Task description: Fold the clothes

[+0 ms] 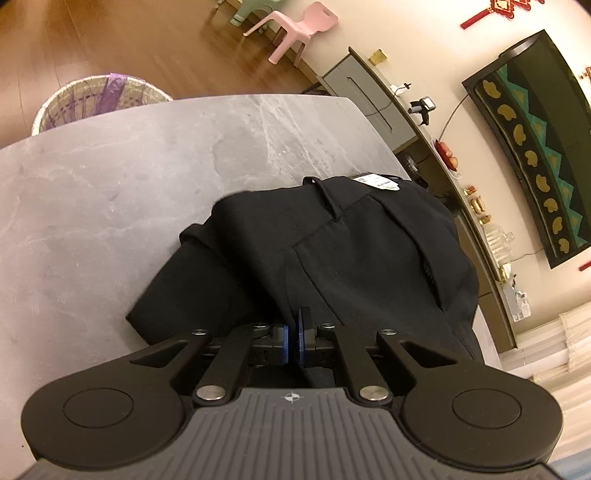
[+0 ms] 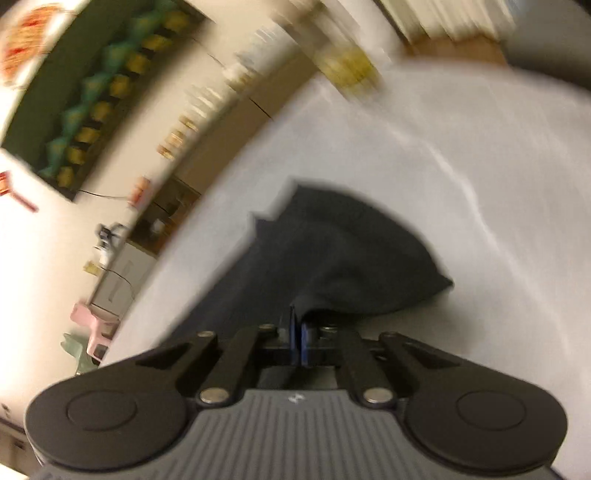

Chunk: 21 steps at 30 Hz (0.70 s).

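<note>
Left wrist view: grey marble tabletop fills most of the frame, wood floor beyond it. Black trousers lie on the tabletop toward its right side, partly folded, waistband end at the far side with a white tag on it. Fabric runs back toward the camera and into the left gripper. Its blue pads are nearly together, with dark cloth passing between them, so it is clamped on the trousers near their close edge.

Right wrist view: heavy motion blur. Same tabletop reads pale grey here. Trousers show as a dark tented shape, pulled up off the surface toward the right gripper. That gripper is pinched narrow on a bunched bit of the cloth; the fabric drapes away from the pads to the right and forward. Exact part of the garment held cannot be told through the blur.

Background, left wrist view: dark wall panel with teal and gold pattern on the right wall, long sideboard below it with small items, woven basket with purple liner just past the tabletop's far left corner, pink plastic chair on the floor, red knot ornament on the wall.
</note>
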Tool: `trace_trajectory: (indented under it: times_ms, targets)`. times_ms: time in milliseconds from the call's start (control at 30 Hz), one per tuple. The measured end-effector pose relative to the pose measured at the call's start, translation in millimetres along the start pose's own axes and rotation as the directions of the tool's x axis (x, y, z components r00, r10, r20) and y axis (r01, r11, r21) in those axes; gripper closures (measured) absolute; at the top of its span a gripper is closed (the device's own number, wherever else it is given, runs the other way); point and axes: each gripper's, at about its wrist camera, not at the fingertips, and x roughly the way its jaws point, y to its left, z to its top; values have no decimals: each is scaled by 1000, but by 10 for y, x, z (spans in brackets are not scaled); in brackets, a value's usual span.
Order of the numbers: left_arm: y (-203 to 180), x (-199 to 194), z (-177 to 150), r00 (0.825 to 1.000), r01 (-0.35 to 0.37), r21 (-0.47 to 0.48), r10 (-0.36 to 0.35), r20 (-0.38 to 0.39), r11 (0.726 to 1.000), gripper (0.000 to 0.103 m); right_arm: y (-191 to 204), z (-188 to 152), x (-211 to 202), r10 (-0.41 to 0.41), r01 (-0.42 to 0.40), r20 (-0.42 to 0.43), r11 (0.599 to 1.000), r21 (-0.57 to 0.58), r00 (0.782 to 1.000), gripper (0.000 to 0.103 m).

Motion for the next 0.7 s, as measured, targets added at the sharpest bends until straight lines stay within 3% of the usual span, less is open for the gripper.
trace_trajectory:
  times_ms: [67, 133, 200, 267, 400, 600, 667, 700]
  targets:
    - [14, -17, 0, 1000, -2, 1, 2, 3, 1000, 97, 222, 28, -170, 51, -39, 93, 992, -120, 994, 101]
    - [29, -27, 7, 1000, -2, -4, 2, 4, 1000, 97, 257, -9, -172, -8, 18, 72, 990, -140, 997, 101]
    - [20, -26, 12, 1000, -7, 0, 7, 5, 1000, 97, 81, -43, -42, -93, 91, -21, 994, -55, 995, 99]
    - [5, -23, 12, 1000, -11, 3, 11, 6, 1000, 97, -96, -38, 49, -119, 122, -90, 992, 35, 989, 94]
    - [-1, -24, 17, 1000, -13, 6, 13, 5, 1000, 97, -338, -9, -1, -150, 160, -69, 974, 163, 986, 81]
    - [0, -32, 14, 1000, -13, 6, 13, 2, 1000, 97, -435, 36, -128, -142, 137, 5, 962, 238, 990, 81]
    - [-6, -31, 10, 1000, -13, 6, 13, 1, 1000, 97, -467, 44, -69, -121, 119, -4, 961, 251, 993, 80]
    - [-14, -27, 6, 1000, -13, 9, 13, 0, 1000, 97, -485, 52, -19, -120, 124, -30, 959, 253, 992, 75]
